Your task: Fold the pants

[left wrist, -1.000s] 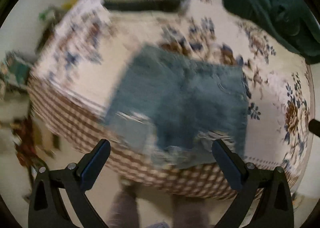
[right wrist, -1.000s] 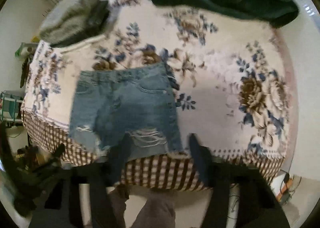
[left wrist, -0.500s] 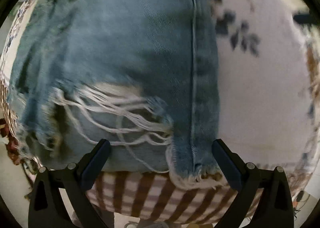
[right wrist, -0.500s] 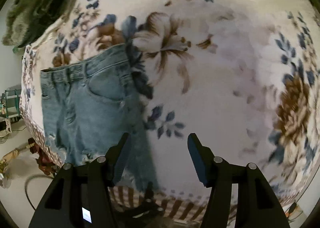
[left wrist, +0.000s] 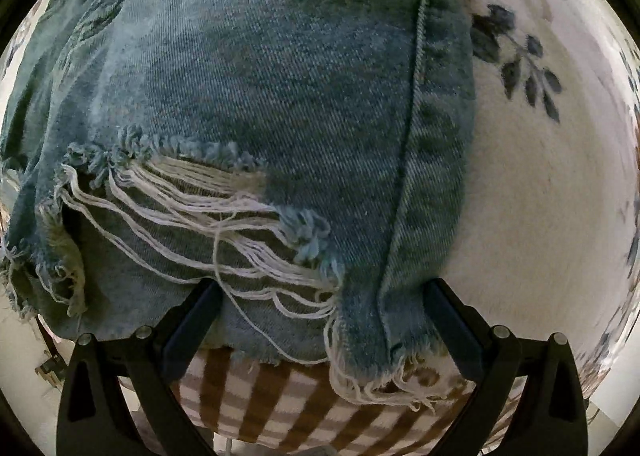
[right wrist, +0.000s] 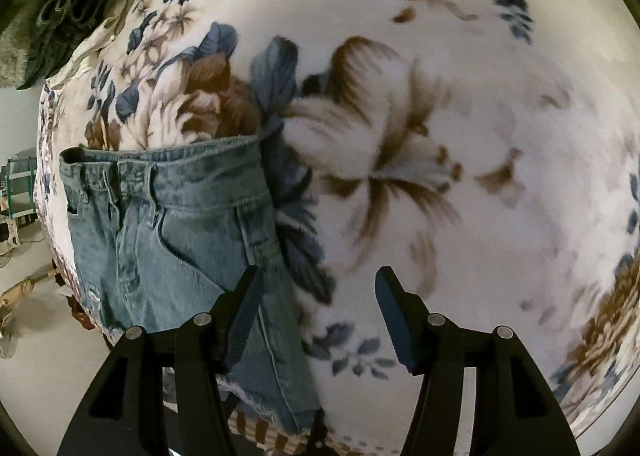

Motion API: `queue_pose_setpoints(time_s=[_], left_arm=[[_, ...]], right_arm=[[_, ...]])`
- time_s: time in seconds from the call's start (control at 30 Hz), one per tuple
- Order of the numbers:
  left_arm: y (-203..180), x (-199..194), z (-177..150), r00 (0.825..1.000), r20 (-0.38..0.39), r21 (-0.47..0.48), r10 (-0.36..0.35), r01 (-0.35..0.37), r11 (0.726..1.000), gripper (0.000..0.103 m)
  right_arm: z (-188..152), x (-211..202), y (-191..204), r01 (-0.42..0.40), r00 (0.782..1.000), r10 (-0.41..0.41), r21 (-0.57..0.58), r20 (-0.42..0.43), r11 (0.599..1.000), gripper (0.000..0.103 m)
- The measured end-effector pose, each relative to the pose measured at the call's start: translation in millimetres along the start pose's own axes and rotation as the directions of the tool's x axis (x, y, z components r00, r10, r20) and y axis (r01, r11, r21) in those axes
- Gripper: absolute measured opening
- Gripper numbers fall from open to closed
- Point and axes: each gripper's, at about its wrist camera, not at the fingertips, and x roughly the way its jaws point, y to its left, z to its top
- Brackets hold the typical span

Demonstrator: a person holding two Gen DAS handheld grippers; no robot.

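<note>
Blue denim shorts (left wrist: 280, 96) with a frayed, ripped hem lie flat on a floral blanket. My left gripper (left wrist: 320, 312) is open, its jaws astride the frayed hem of the right leg near the outer side seam. In the right wrist view the shorts (right wrist: 172, 240) lie at the left with the waistband farthest from me. My right gripper (right wrist: 318, 308) is open just above the blanket, its left finger (right wrist: 244, 316) over the shorts' right edge, its right finger over bare blanket.
The floral blanket (right wrist: 460, 160) covers a bed with a brown checked side (left wrist: 280, 408). Folded dark green and grey clothes (right wrist: 60, 4) lie at the far left corner. The floor and some clutter (right wrist: 20, 192) show beyond the left edge.
Both grippers have dropped from high above the bed close to the shorts: the left to the frayed hem, the right to the right side seam. Both stay open.
</note>
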Motion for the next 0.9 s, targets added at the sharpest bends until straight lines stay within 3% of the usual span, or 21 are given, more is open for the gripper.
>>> queue_pose_setpoints(time_s=[0.23, 0.33, 0.4, 0.43, 0.47, 0.5, 0.53, 0.57, 0.73, 0.9], left_arm=[[9.6, 0.5, 17.0, 1.000, -0.004, 0.002, -0.008, 0.008, 1.000, 0.103], [17.9, 9.3, 21.6, 0.999, 0.028, -0.004, -0.040, 0.040, 0.999, 0.102], [21.2, 12.0, 8.9, 0.996, 0.065, -0.003, -0.064, 0.064, 0.998, 0.090], [27.0, 6.4, 8.7, 0.993, 0.089, -0.001, -0.079, 0.080, 0.997, 0.074], [31.8, 2.2, 8.5, 0.990, 0.103, -0.001, -0.094, 0.095, 0.995, 0.052], [37.4, -4.1, 8.7, 0.985, 0.120, 0.002, -0.121, 0.121, 0.993, 0.040], [41.4, -9.4, 9.3, 0.981, 0.131, 0.004, -0.140, 0.141, 0.990, 0.018], [45.5, -14.6, 10.3, 0.978, 0.141, 0.014, -0.155, 0.154, 0.988, 0.011], [72.8, -35.8, 13.3, 0.958, 0.175, -0.006, -0.228, 0.233, 0.973, 0.004], [109.9, -88.9, 3.7, 0.922, 0.258, -0.030, -0.289, 0.307, 0.951, 0.004]], right_arm=[[14.3, 17.0, 13.7, -0.015, 1.000, 0.015, 0.005, -0.017, 1.000, 0.064], [21.7, 25.2, 26.2, -0.025, 1.000, 0.025, 0.000, -0.016, 1.000, 0.064], [23.5, 26.9, 37.0, -0.033, 0.999, 0.033, -0.016, -0.003, 0.999, 0.063], [23.0, 25.7, 44.0, -0.034, 0.999, 0.035, -0.025, 0.013, 0.999, 0.060], [21.6, 24.7, 49.8, -0.031, 0.999, 0.032, -0.039, 0.021, 0.999, 0.044], [20.0, 23.1, 56.8, -0.027, 0.999, 0.028, -0.053, 0.027, 0.998, 0.033], [17.5, 20.5, 64.9, -0.013, 0.999, 0.016, -0.062, 0.041, 0.998, 0.028], [15.5, 18.4, 70.7, 0.008, 0.998, -0.004, -0.070, 0.057, 0.998, 0.024], [2.7, -6.8, 93.7, 0.026, 0.994, -0.018, -0.072, 0.105, 0.997, 0.016], [-17.4, -52.5, 127.3, 0.050, 0.982, -0.030, -0.107, 0.186, 0.993, 0.014]])
